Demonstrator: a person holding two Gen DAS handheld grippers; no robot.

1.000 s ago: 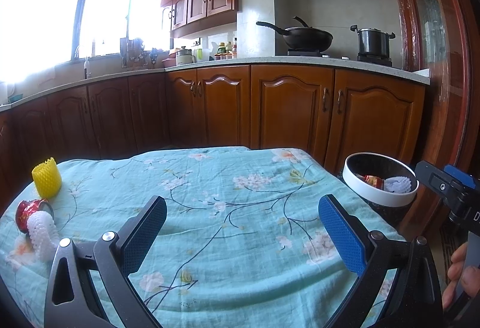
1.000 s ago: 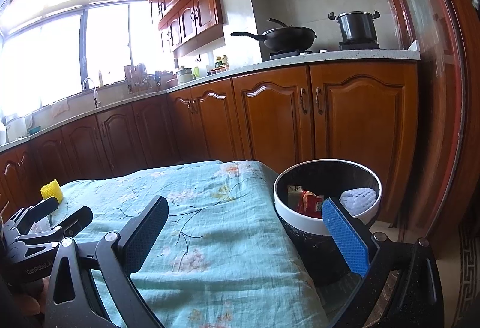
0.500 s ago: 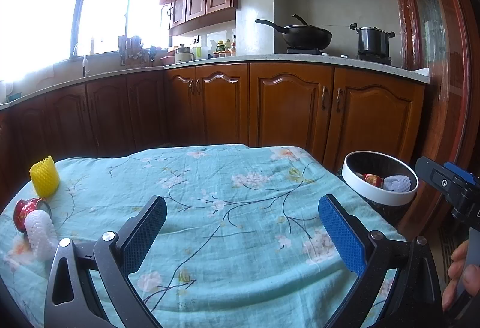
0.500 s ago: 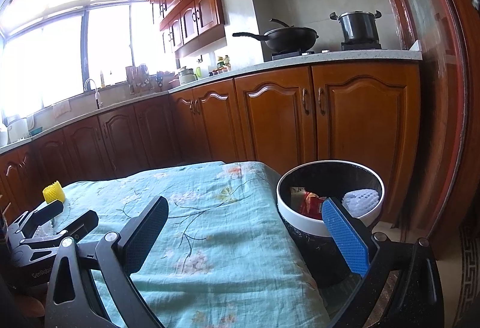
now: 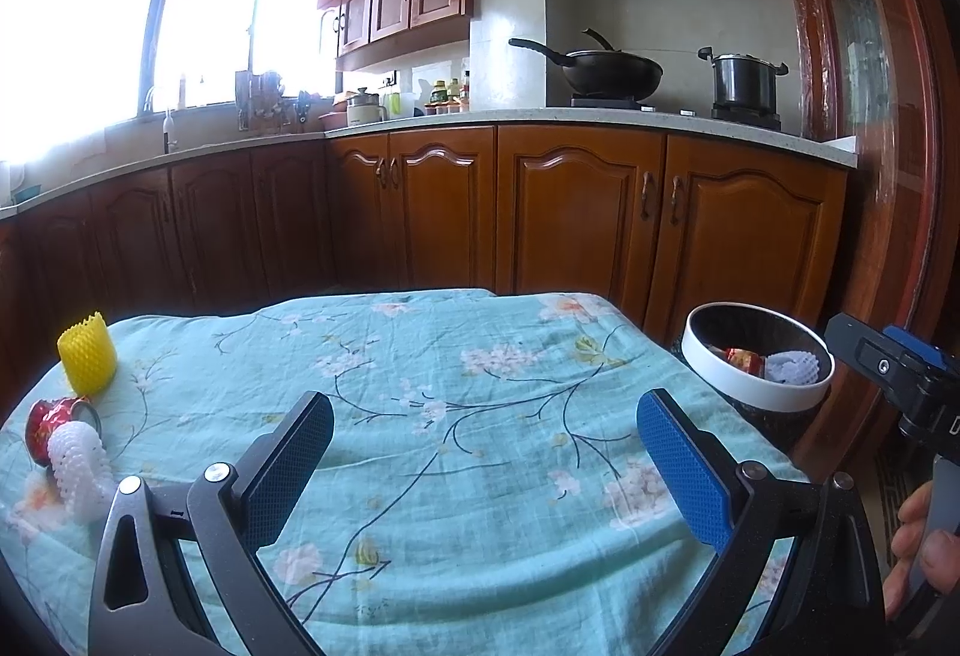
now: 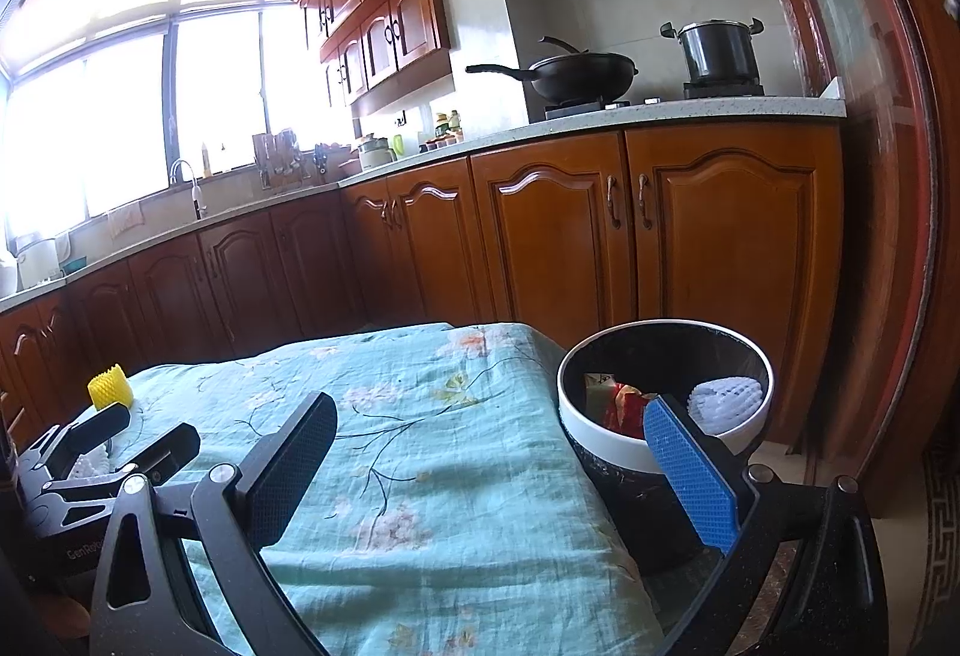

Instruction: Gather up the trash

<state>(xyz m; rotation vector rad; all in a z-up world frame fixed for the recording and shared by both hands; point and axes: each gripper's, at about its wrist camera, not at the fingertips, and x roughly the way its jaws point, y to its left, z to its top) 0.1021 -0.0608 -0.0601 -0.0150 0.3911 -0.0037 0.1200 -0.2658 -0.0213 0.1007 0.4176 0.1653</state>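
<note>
Between pickups: left gripper [image 5: 485, 452] and right gripper [image 6: 492, 446] are both hanging released, holding nothing; can [image 5: 55, 419] and nets [image 5: 81, 467] are lying far left, needing carrying to bin [image 6: 606, 431].

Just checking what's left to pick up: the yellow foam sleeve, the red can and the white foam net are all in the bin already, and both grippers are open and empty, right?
Not quite. The yellow foam sleeve, red can and a white foam net lie on the tablecloth, not in the bin, as the left wrist view shows. Both the left gripper and right gripper are open and empty.
</note>
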